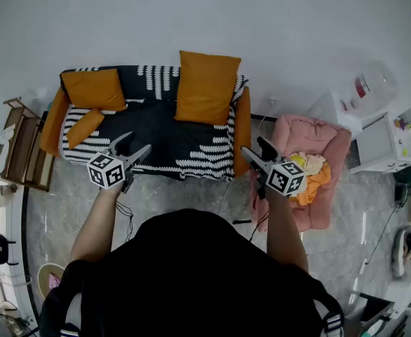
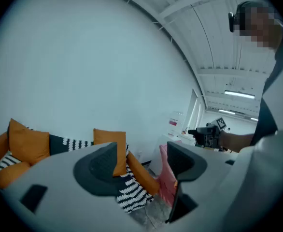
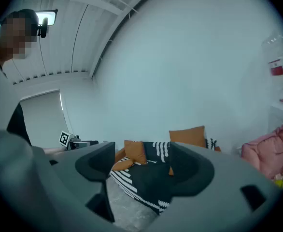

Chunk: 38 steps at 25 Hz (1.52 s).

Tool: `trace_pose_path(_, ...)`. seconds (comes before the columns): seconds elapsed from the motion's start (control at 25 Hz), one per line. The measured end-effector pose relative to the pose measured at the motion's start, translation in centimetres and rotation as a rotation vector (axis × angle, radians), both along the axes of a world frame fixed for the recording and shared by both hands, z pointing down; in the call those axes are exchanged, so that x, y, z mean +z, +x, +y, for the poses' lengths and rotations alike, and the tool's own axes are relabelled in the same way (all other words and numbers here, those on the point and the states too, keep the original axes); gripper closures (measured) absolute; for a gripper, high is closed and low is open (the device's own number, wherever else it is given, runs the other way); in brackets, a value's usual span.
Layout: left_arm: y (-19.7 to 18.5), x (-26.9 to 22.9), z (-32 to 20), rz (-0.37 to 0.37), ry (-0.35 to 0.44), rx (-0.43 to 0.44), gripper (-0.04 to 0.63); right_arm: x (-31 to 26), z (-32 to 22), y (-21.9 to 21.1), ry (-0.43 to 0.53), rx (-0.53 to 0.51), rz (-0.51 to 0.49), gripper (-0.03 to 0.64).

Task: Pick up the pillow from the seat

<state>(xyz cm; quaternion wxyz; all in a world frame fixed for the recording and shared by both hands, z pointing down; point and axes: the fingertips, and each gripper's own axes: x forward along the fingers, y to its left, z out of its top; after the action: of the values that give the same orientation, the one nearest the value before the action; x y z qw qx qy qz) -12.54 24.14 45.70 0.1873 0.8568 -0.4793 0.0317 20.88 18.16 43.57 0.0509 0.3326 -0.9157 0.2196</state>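
Note:
A sofa (image 1: 191,146) with orange arms and a black-and-white striped cover stands against the wall. On it a large orange pillow (image 1: 207,88) leans on the backrest at the right. A second orange pillow (image 1: 93,88) leans at the left, and a small one (image 1: 85,127) lies on the seat below it. My left gripper (image 1: 132,146) hovers open over the sofa's front left, empty. My right gripper (image 1: 258,152) is open and empty by the sofa's right arm. The left gripper view looks past open jaws (image 2: 144,163) at the large pillow (image 2: 107,135). The right gripper (image 3: 144,164) faces the sofa seat (image 3: 146,178).
A pink armchair (image 1: 332,146) with clothes heaped on it stands right of the sofa. A wooden shelf (image 1: 19,146) is at the left. A water dispenser (image 1: 360,93) and white cabinet (image 1: 388,142) stand at the right. Cables (image 1: 125,213) trail on the grey floor.

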Motion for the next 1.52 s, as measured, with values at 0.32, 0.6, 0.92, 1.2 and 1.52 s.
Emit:
trace_pose_path(0.32, 3.8, -0.3, 0.1, -0.015, 0.007, -0.001, 0.265, 0.0, -0.4, 3.3, -0.008, 0.003, -0.022, 0.249)
trace_pose_path(0.6, 5.9, -0.4, -0.4, -0.010, -0.001, 0.005, 0.265, -0.4, -1.4, 4.3, -0.015, -0.002, -0.049, 0.239)
trace_pose_path(0.92, 5.5, -0.2, -1.5, -0.002, -0.001, -0.007, 0.265, 0.3, -2.1, 3.6, -0.031, -0.016, -0.069, 0.227)
trace_pose_path(1.2, 4.0, 1.0, -3.1, 0.012, -0.016, 0.004, 0.265, 0.9, -3.6, 1.4, -0.050, -0.019, -0.074, 0.224)
trace_pose_path(1.52, 1.9, 1.8, -6.5, 0.021, -0.028, 0.041, 0.265, 1.2, -6.3, -1.0, -0.054, 0.017, -0.063, 0.221)
